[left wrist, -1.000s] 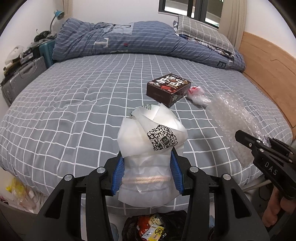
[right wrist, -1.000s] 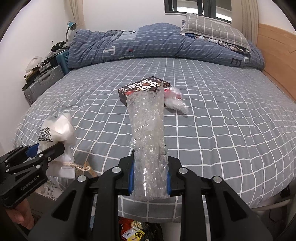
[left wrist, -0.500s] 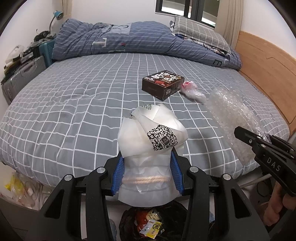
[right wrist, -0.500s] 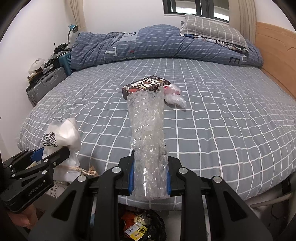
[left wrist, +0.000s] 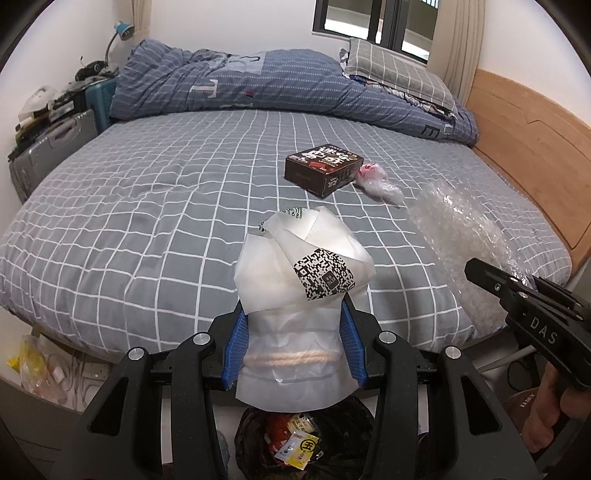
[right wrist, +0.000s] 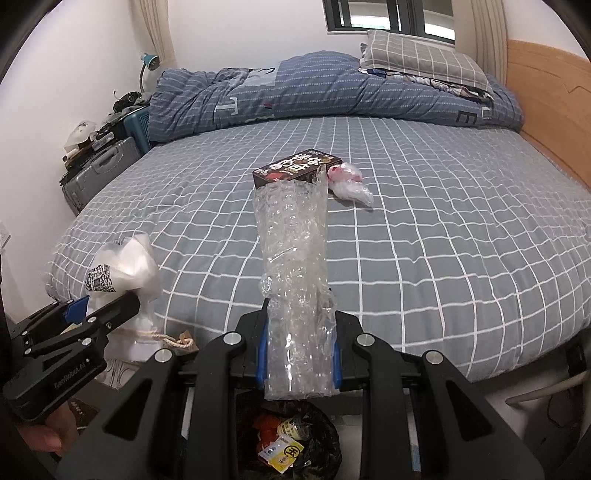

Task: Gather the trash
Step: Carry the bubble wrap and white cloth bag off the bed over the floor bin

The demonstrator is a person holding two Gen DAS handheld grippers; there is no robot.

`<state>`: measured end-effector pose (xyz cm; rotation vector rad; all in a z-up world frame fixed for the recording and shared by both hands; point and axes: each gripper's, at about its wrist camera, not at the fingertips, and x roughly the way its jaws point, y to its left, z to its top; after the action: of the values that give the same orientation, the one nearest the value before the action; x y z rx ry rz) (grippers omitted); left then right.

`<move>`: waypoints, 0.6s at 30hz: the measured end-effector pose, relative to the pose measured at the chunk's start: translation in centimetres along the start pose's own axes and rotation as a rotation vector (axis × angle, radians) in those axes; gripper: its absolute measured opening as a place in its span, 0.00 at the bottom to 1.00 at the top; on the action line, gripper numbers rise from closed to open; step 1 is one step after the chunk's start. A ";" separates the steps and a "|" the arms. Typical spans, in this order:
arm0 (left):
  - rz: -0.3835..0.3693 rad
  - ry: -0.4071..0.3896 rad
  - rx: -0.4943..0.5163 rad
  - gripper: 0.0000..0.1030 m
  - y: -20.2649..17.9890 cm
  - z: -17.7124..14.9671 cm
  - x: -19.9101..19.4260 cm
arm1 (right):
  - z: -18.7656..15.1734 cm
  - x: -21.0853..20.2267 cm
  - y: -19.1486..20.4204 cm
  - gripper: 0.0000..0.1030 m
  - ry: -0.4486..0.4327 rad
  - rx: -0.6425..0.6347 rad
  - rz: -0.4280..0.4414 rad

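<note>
Trash in hand: left gripper (left wrist: 293, 347) jaws clamped on a white paper bag (left wrist: 301, 295), right gripper (right wrist: 297, 350) jaws clamped on bubble wrap (right wrist: 293, 258), both held above the black bin bag (right wrist: 291, 439) for dropping, while a brown box (left wrist: 323, 172) and crumpled wrapper (left wrist: 376, 182) await on the bed (left wrist: 147, 206).

Ahead of your fingers a bed (left wrist: 155, 206) in a grey checked sheet is filling the room, with a blue quilt (left wrist: 236, 88) and a grey checked pillow (right wrist: 421, 59) lying bunched along its far side. A wooden headboard (left wrist: 532, 147) is running along to the right of the fingers, and a dark-framed window (left wrist: 373, 22) is letting in daylight beyond, beside pale curtains. Far left of the fingers, a grey suitcase (right wrist: 96, 173) is standing against the white wall under a blue lamp (left wrist: 120, 31).
</note>
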<state>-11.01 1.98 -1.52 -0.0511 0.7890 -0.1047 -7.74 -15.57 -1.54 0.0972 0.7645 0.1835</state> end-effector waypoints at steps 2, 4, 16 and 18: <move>0.001 0.001 0.000 0.43 0.0 -0.2 -0.2 | -0.5 -0.3 0.1 0.23 0.002 -0.003 0.001; 0.003 0.003 -0.001 0.43 0.0 -0.6 -0.4 | -0.9 -0.5 0.2 0.23 0.007 -0.005 0.002; 0.012 0.002 0.010 0.43 -0.7 -2.7 -2.3 | -3.1 -1.6 1.3 0.23 0.022 -0.019 0.002; 0.011 0.004 0.013 0.43 -0.8 -3.1 -2.6 | -3.5 -2.1 1.5 0.23 0.020 -0.027 -0.002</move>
<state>-15.11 1.45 -1.79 -0.0345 0.7924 -0.0989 -11.86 -14.46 -2.44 0.0695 0.7818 0.1928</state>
